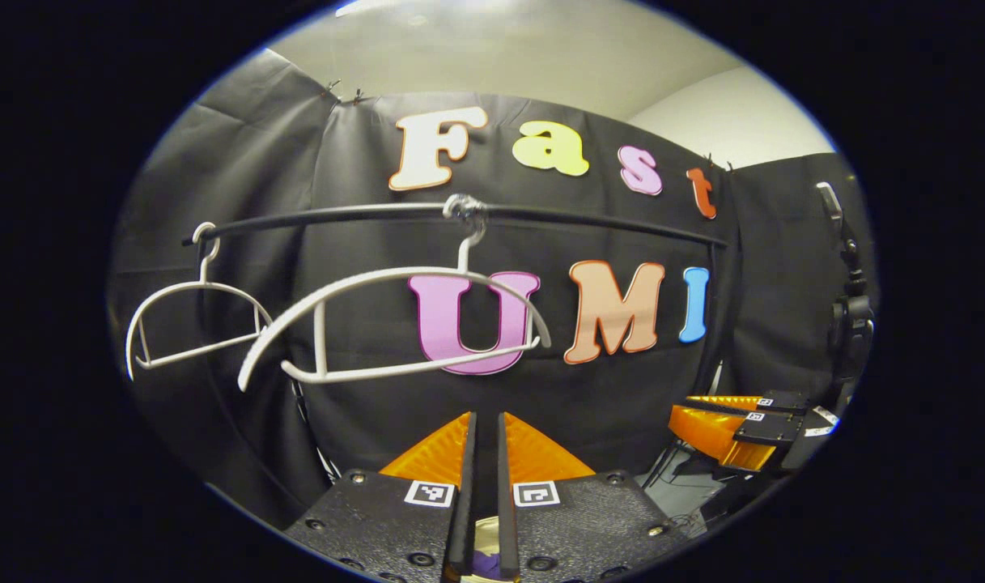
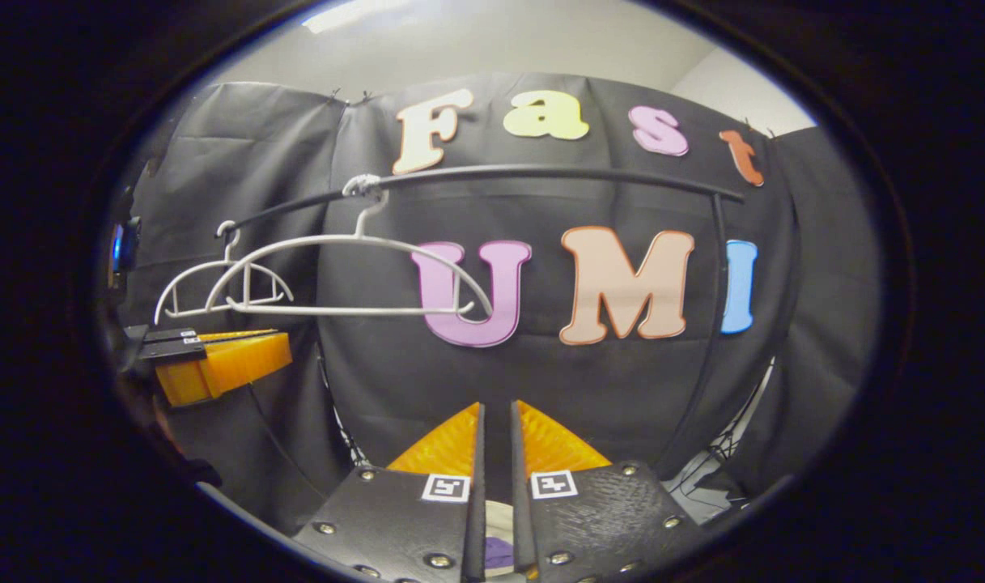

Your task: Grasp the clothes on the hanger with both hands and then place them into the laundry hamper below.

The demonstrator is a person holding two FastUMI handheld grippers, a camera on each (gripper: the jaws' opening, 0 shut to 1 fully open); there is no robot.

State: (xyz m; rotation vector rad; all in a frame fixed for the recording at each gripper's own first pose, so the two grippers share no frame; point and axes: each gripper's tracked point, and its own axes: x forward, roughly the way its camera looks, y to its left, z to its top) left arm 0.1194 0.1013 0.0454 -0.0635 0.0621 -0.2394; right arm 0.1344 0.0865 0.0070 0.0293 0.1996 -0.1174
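White plastic hangers, a near one (image 1: pixel 395 324) and a farther one (image 1: pixel 197 324), hang bare from the black rail (image 1: pixel 589 219), and I see open cloth wall below them ahead of both tools. My left gripper (image 1: pixel 484 437) has its fingers nearly together with a thin gap, and so does my right gripper (image 2: pixel 494 429), neither pinching anything I can make out. Between each pair's bases I glimpse pale and purple fabric (image 2: pixel 498 551) low down; I cannot tell what it lies in.
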